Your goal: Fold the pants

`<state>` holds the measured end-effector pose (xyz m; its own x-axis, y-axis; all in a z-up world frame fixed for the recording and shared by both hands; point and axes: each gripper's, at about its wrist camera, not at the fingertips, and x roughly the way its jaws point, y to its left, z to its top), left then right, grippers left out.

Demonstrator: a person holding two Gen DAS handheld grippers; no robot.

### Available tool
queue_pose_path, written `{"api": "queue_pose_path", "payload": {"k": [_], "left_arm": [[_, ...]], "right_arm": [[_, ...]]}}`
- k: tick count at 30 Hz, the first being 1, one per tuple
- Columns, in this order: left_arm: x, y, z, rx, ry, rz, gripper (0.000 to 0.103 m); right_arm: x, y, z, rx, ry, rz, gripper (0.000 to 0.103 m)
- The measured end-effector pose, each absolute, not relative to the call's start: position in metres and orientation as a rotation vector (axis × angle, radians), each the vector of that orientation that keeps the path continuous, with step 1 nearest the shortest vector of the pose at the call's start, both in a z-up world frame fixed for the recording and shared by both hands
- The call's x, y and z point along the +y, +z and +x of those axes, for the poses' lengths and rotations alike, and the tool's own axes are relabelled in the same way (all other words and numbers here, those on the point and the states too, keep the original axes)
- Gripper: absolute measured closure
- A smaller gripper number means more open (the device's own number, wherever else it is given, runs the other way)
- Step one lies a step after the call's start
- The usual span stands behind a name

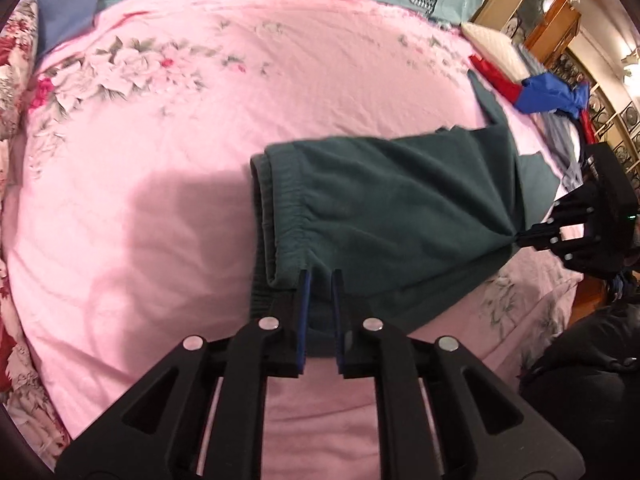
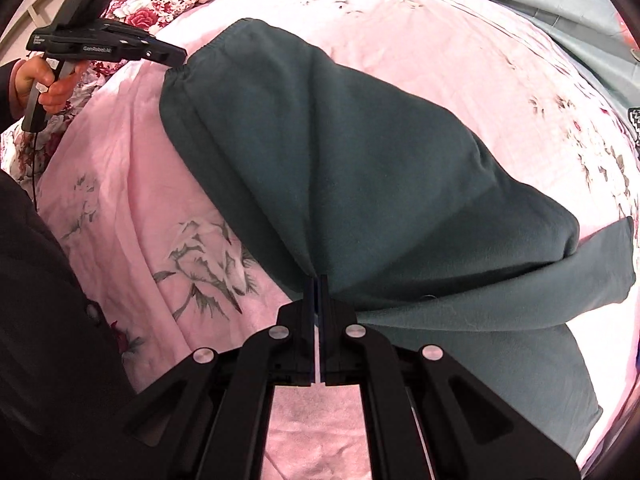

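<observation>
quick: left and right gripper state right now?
Left gripper: open, jaws slightly apart around the pants waistband.
Right gripper: closed on the pants.

Home bedroom: pink floral bedsheet (image 1: 168,128), flowered pillow (image 1: 16,76), wooden display cabinet (image 1: 556,8) beside bed

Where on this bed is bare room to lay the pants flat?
The pink sheet lies bare between the floral pillow and the green pants. Beyond the pants it is crowded: red-and-blue clothes are heaped there.
</observation>
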<state>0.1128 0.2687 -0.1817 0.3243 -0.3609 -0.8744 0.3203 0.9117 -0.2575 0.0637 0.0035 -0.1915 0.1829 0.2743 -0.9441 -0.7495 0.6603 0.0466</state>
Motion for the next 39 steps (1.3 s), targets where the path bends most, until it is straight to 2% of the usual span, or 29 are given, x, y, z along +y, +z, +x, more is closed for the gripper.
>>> {"api": "queue_pose_path", "payload": {"k": [3, 5, 6, 7, 11, 12, 15, 18, 28, 33, 34, 36, 37, 38, 39], "left_arm": [[0.268, -0.186, 0.115, 1.170, -0.428, -0.051, 0.088], [0.267, -0.180, 0.114, 1.147, -0.414, -0.043, 0.069], [0.267, -0.176, 0.113, 1.127, -0.397, -0.035, 0.050], [0.267, -0.172, 0.112, 1.108, -0.382, -0.029, 0.046], [0.267, -0.172, 0.119, 1.107, -0.381, -0.027, 0.049], [0.266, -0.175, 0.121, 1.120, -0.387, -0.024, 0.053], [0.262, -0.188, 0.123, 1.162, -0.393, -0.002, 0.074], [0.263, -0.191, 0.124, 1.162, -0.383, -0.002, 0.081], [0.280, -0.139, 0.089, 1.045, -0.370, 0.007, 0.083], [0.279, -0.180, 0.083, 1.127, -0.326, 0.035, 0.082], [0.278, -0.191, 0.085, 1.145, -0.304, 0.045, 0.079], [0.279, -0.191, 0.083, 1.138, -0.278, 0.023, 0.077], [0.281, -0.188, 0.083, 1.151, -0.270, 0.008, 0.051], [0.285, -0.180, 0.080, 1.154, -0.232, -0.006, 0.036], [0.290, -0.172, 0.075, 1.121, -0.188, -0.008, 0.027]], "right_arm": [[0.001, -0.189, 0.064, 1.178, 0.751, -0.467, 0.102], [0.001, -0.189, 0.063, 1.178, 0.745, -0.460, 0.102], [-0.001, -0.188, 0.063, 1.179, 0.744, -0.459, 0.102], [-0.001, -0.189, 0.063, 1.180, 0.741, -0.458, 0.102], [-0.001, -0.189, 0.064, 1.182, 0.736, -0.451, 0.102], [-0.002, -0.190, 0.064, 1.183, 0.735, -0.450, 0.102], [-0.002, -0.189, 0.064, 1.183, 0.736, -0.446, 0.102], [-0.003, -0.189, 0.064, 1.182, 0.738, -0.448, 0.102], [-0.008, -0.149, 0.048, 1.114, 0.791, -0.414, 0.102], [0.000, -0.185, 0.042, 1.164, 0.754, -0.436, 0.102], [0.003, -0.193, 0.044, 1.191, 0.737, -0.419, 0.097], [0.002, -0.203, 0.047, 1.253, 0.698, -0.380, 0.095], [-0.003, -0.196, 0.047, 1.257, 0.683, -0.340, 0.095], [-0.010, -0.185, 0.046, 1.241, 0.683, -0.282, 0.093], [-0.020, -0.173, 0.046, 1.217, 0.682, -0.219, 0.077]]}}
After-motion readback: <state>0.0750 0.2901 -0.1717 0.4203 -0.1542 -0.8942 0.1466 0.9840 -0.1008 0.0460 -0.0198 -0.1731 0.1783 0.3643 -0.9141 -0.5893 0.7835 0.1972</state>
